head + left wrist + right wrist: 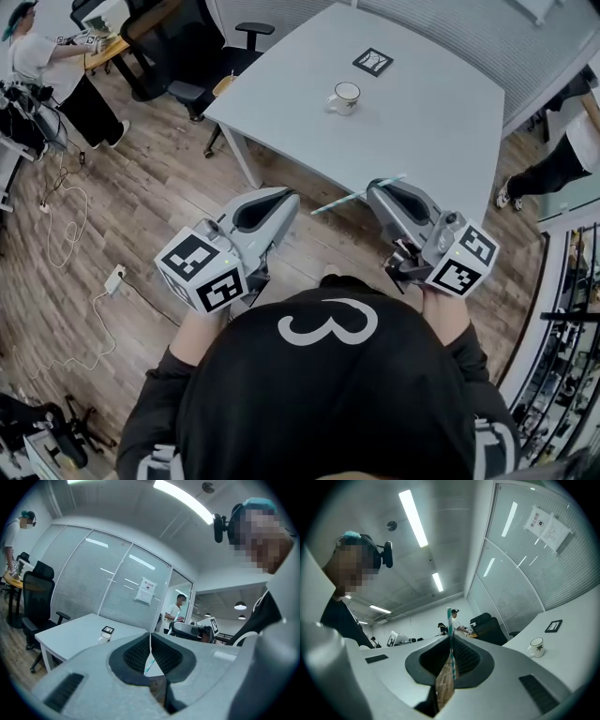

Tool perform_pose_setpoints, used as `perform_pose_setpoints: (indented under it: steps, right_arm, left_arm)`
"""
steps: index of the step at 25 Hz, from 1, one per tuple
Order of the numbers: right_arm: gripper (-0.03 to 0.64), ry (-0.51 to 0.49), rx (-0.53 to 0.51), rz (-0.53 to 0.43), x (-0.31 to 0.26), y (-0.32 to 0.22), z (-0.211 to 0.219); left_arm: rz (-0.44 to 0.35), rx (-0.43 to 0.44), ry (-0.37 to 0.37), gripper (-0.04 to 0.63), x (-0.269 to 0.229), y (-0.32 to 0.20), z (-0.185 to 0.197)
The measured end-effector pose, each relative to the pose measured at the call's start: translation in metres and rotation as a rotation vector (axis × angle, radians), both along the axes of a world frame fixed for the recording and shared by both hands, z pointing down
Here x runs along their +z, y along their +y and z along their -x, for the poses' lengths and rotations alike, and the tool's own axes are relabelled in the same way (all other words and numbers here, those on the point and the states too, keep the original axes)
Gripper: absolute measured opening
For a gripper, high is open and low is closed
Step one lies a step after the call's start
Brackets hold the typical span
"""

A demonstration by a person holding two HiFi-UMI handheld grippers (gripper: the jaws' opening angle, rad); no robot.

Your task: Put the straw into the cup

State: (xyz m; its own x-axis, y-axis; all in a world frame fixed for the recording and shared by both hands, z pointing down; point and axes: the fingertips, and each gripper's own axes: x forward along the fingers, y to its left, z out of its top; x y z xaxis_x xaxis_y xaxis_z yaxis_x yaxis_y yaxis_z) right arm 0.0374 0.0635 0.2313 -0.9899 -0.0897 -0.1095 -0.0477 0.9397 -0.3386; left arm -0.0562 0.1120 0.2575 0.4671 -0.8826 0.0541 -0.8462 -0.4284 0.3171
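Wood floor (141,206), grey table (431,122), black office chair (197,66), glass partition (93,573), ceiling striplights (412,517)

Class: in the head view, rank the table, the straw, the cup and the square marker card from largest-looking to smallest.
1. table
2. straw: longer than the cup, though thin and nearer the camera, so this place is unsure
3. cup and marker card: they look about alike, so unranked

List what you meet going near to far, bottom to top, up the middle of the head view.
Person's black top → right tongs, shut on the straw → cup → square marker card.
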Motion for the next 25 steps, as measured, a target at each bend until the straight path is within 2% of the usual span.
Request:
perform_pose_setpoints:
  steps: [8,20,25]
  right_arm:
    - [0.031,-0.006,0.056,0.014,0.004,-0.042,0.003]
    - [0.031,0.034,0.104,0.062,0.025,-0.135,0.024]
    - [0.031,0.037,0.110,0.074,0.031,-0.179,0.037]
  left_arm:
    - [0.020,0.019,0.007,0.023,0.009,-0.034,0.008]
    - [0.099,0.063,0.024,0.023,0.031,-0.127,0.023]
    - [0.118,0.055,0.031,0.023,0.039,-0.165,0.036]
